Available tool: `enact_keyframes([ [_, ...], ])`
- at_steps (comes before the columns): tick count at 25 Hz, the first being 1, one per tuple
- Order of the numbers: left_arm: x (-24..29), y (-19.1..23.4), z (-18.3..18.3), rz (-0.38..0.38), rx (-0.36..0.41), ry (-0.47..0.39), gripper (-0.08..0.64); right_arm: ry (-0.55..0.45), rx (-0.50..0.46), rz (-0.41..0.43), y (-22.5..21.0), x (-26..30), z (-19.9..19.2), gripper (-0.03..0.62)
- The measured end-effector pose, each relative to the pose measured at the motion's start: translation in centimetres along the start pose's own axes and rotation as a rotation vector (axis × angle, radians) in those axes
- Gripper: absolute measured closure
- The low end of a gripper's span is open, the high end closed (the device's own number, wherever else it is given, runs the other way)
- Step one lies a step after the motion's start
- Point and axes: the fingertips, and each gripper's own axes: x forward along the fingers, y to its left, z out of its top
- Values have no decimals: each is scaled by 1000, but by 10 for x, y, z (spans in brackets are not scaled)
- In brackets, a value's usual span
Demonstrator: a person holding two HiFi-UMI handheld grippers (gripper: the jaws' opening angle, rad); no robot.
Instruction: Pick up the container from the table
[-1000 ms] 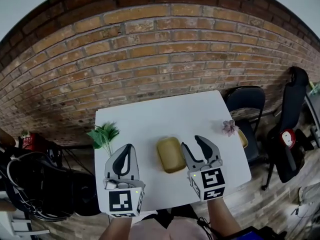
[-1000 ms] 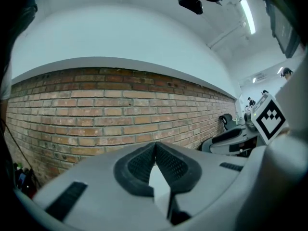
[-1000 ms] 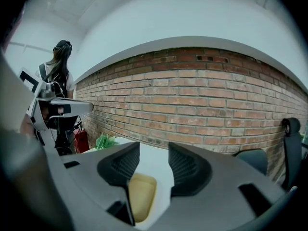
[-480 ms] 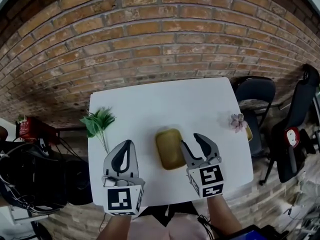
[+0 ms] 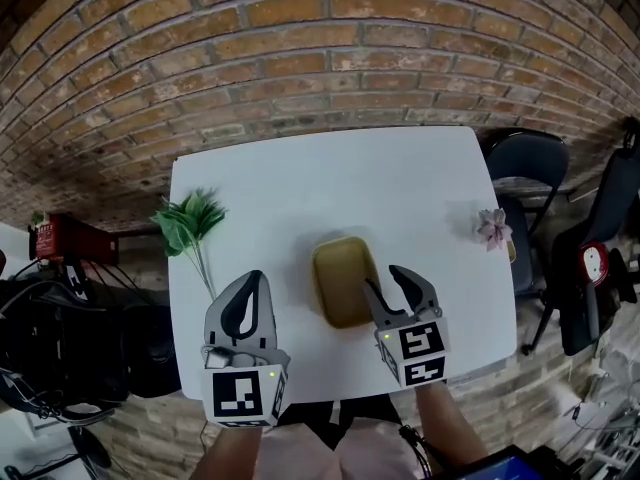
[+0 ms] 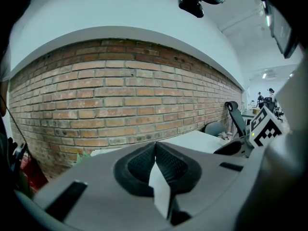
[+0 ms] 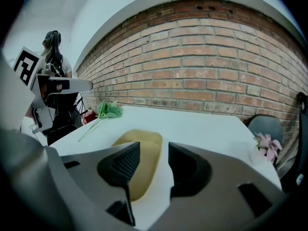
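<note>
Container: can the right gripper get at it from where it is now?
Probably yes. The right gripper is open and empty, just beside the container, whose right rim shows through the gap between its jaws. Nothing lies between them on the table.

Bench (image 5: 300, 188) plain white. Container (image 5: 343, 280) mustard-yellow, no pattern. Wall (image 5: 300, 58) red-brown brick, pale mortar lines in running courses. Sprig (image 5: 190, 220) bright green; flower (image 5: 492, 228) pale pink. Left gripper (image 5: 257, 280) and right gripper (image 5: 383, 282): grey shells, black pads with a fine cross-hatch, cubes white with black square markers. Chair (image 5: 528, 160) black. Box (image 5: 68, 240) beyond the bench's left edge, red.
</note>
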Motion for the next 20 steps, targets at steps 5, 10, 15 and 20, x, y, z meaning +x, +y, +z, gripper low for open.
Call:
enact_keyframes([
  [5, 5, -4, -10, -9, -2, 24, 551, 68, 30, 17, 4, 9, -28, 403],
  [10, 10, -7, -18, -20, -3, 37, 551, 97, 45, 9, 1, 13, -40, 414],
  [15, 14, -9, -20, -28, -2, 49, 551, 111, 52, 5, -2, 16, -45, 434],
  [20, 18, -8, -21, -36, -3, 50, 551, 130, 51, 3, -1, 19, -50, 456],
])
